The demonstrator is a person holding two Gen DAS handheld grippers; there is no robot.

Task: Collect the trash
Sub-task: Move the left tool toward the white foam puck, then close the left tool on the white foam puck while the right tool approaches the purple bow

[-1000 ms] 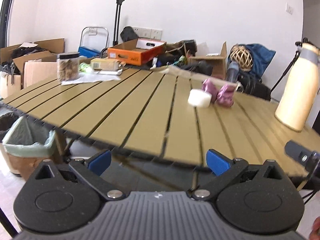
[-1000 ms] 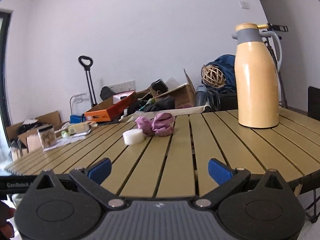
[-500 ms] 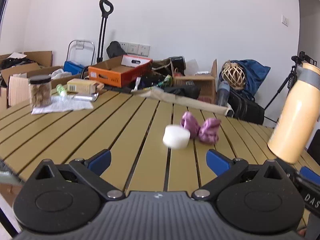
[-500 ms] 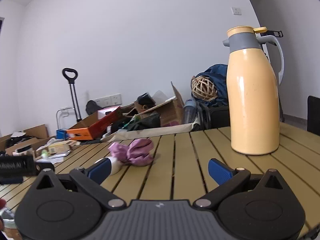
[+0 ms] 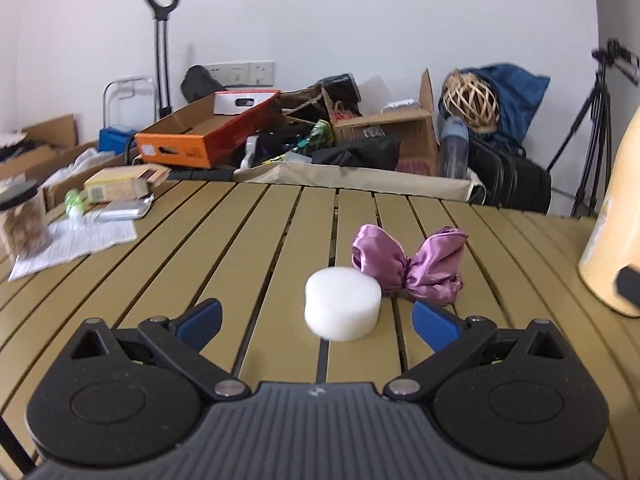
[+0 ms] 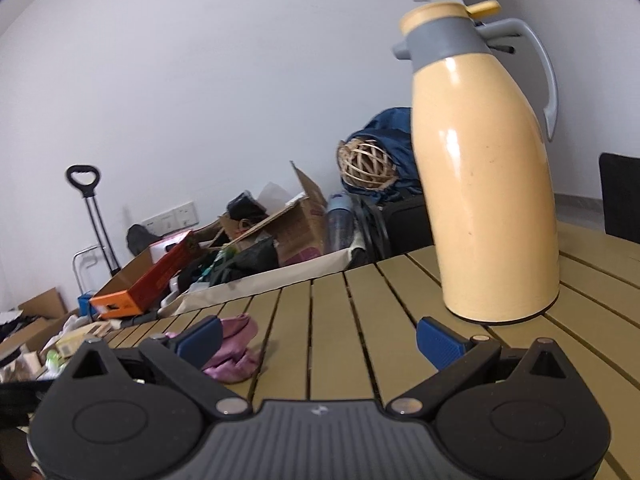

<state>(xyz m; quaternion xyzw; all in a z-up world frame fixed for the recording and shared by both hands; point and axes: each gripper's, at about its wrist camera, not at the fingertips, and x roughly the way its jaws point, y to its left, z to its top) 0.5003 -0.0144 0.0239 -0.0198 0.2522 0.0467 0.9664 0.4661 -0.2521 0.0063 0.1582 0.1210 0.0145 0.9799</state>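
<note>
Left tool (image 5: 316, 322): fingers apart, white puck (image 5: 341, 309) just ahead
Right tool (image 6: 318, 340): fingers apart, empty
Cloth (image 5: 412, 266): touching puck, mid-counter (image 5: 248, 240)
Jug (image 6: 484, 184): upright, right side

Both the left gripper (image 5: 316, 320) and the right gripper (image 6: 318, 338) look alike: a ribbed dark grey body, two black round housings with triangular cut-outs, silver screws on black linkage arms, and blue ridged fingertips (image 5: 202, 318).
</note>
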